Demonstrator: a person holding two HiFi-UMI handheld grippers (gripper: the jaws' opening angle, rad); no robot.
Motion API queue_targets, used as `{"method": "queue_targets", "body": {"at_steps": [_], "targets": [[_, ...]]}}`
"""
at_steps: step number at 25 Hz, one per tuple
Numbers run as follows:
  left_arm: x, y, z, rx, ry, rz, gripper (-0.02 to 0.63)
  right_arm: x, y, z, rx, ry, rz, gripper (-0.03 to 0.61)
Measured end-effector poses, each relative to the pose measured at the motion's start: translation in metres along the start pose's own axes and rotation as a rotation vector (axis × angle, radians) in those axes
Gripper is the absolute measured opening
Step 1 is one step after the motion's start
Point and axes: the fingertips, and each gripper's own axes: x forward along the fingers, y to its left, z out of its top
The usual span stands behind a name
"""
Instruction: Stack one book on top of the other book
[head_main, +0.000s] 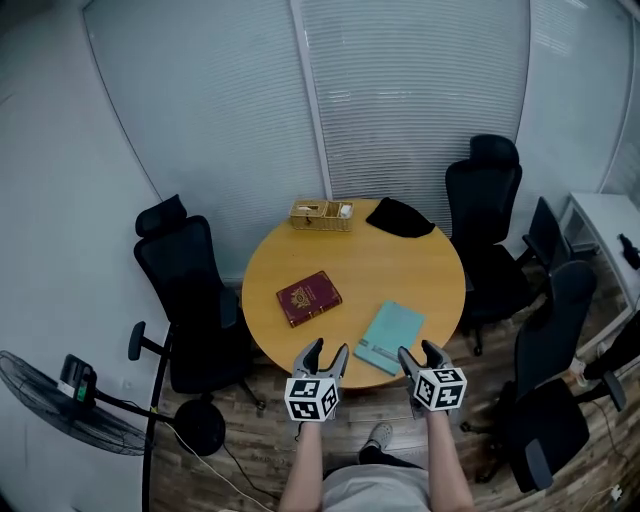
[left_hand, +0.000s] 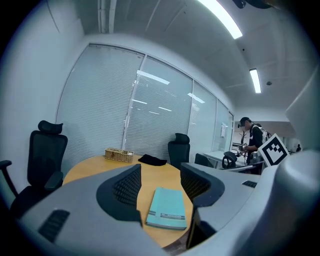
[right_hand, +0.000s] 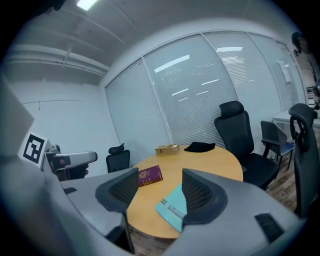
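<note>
A dark red book (head_main: 308, 297) lies flat on the round wooden table (head_main: 420, 265), left of centre. A teal book (head_main: 389, 337) lies flat near the table's front edge, apart from the red one. My left gripper (head_main: 321, 358) hovers at the front edge, open and empty, just left of the teal book (left_hand: 168, 208). My right gripper (head_main: 423, 357) hangs open and empty just off the front edge, at the teal book's near right corner. In the right gripper view the teal book (right_hand: 171, 206) and the red book (right_hand: 149, 176) show between the jaws.
A wicker basket (head_main: 321, 215) and a black cloth (head_main: 400, 217) sit at the table's far edge. Black office chairs stand at the left (head_main: 190, 290) and right (head_main: 483, 215), with another (head_main: 555, 380) near right. A fan (head_main: 70, 395) stands on the floor at left. A person (left_hand: 252, 140) stands far off.
</note>
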Motion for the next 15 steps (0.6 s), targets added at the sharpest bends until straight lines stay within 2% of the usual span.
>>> {"method": "queue_targets", "body": {"at_steps": [15], "targets": [[0.109,0.034,0.037,0.055,-0.006,0.01,0.252,0.091,-0.064,0.049,0.037,-0.036,-0.024,0.261]]}}
